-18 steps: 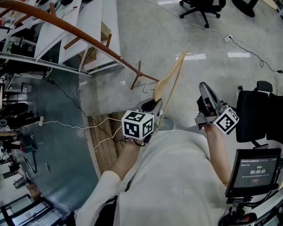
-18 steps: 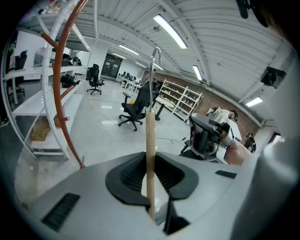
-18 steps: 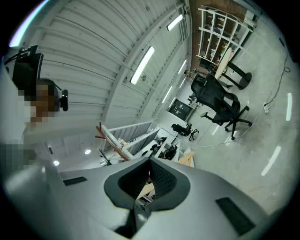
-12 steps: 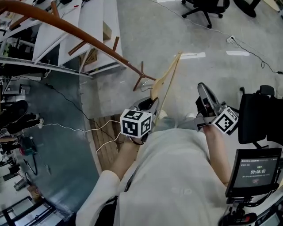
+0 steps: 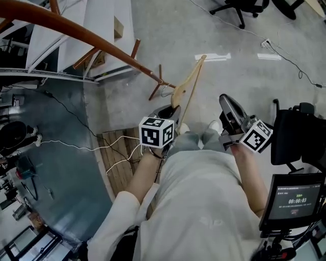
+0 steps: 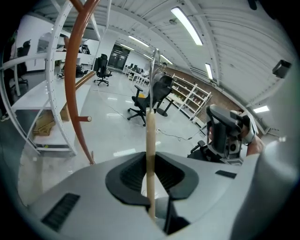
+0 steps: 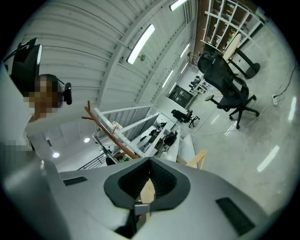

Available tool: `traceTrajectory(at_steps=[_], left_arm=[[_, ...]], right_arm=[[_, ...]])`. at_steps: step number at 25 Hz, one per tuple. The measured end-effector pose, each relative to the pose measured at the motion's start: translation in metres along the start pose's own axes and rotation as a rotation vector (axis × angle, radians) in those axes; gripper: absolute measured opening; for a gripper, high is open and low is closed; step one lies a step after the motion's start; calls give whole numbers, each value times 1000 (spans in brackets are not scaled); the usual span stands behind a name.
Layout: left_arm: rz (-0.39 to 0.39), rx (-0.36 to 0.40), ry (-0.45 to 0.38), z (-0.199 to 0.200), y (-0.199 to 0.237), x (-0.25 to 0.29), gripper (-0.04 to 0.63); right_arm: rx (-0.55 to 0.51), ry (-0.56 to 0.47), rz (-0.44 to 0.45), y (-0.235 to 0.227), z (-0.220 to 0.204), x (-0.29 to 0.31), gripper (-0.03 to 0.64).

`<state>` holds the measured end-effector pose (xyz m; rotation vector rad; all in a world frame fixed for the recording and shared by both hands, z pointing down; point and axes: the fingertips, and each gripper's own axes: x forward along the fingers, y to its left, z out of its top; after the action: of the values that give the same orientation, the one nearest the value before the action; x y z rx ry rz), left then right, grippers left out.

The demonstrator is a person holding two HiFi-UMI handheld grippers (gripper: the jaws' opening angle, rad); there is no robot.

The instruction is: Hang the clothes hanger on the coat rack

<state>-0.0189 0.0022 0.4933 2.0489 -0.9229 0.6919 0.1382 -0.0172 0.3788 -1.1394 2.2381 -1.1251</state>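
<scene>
My left gripper [image 5: 172, 108] is shut on a pale wooden clothes hanger [image 5: 186, 84], which points up and away from me. Its metal hook [image 5: 164, 93] hangs close beside the lower pegs of the brown wooden coat rack [image 5: 102, 41]. In the left gripper view the hanger [image 6: 150, 131] stands edge-on, pinched between the jaws, with the rack's curved pole [image 6: 70, 70] to the left. My right gripper [image 5: 225, 102] is held level to the right of the hanger; its jaws meet and hold nothing. In the right gripper view the coat rack [image 7: 110, 131] and one end of the hanger [image 7: 198, 158] show beyond the jaws.
White shelving [image 5: 97, 30] stands behind the rack. A wooden pallet [image 5: 119, 158] and white cables [image 5: 76, 145] lie on the floor at the left. A black office chair [image 5: 237, 7] is far off, and a monitor [image 5: 293, 196] and a dark seat [image 5: 298, 132] are at the right.
The left gripper has carried the hanger a little up and toward the rack, so its hook is closer to the lower pegs. The right gripper has shifted slightly left.
</scene>
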Motion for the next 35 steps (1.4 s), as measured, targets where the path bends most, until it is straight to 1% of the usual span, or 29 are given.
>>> traceTrajectory(at_steps=[7, 12, 16, 19, 22, 26, 29, 35], left_arm=[[31, -46, 39, -8, 70, 33, 57], [78, -55, 73, -21, 116, 60, 57], [93, -75, 91, -28, 149, 83, 57], [101, -87, 102, -31, 164, 97, 57], [99, -88, 118, -37, 170, 109, 57], [100, -101, 121, -45, 188, 119, 57], [115, -114, 117, -44, 209, 122, 57], [159, -129, 106, -40, 225, 121, 58]], right_arm=[[19, 65, -23, -14, -32, 40, 8], [32, 112, -45, -27, -59, 50, 8], [38, 132, -74, -39, -75, 53, 8], [41, 144, -97, -50, -80, 53, 8], [43, 155, -114, -60, -84, 53, 8], [47, 179, -116, -67, -99, 69, 8], [49, 200, -107, -68, -111, 87, 8], [57, 241, -57, -55, -120, 105, 8]])
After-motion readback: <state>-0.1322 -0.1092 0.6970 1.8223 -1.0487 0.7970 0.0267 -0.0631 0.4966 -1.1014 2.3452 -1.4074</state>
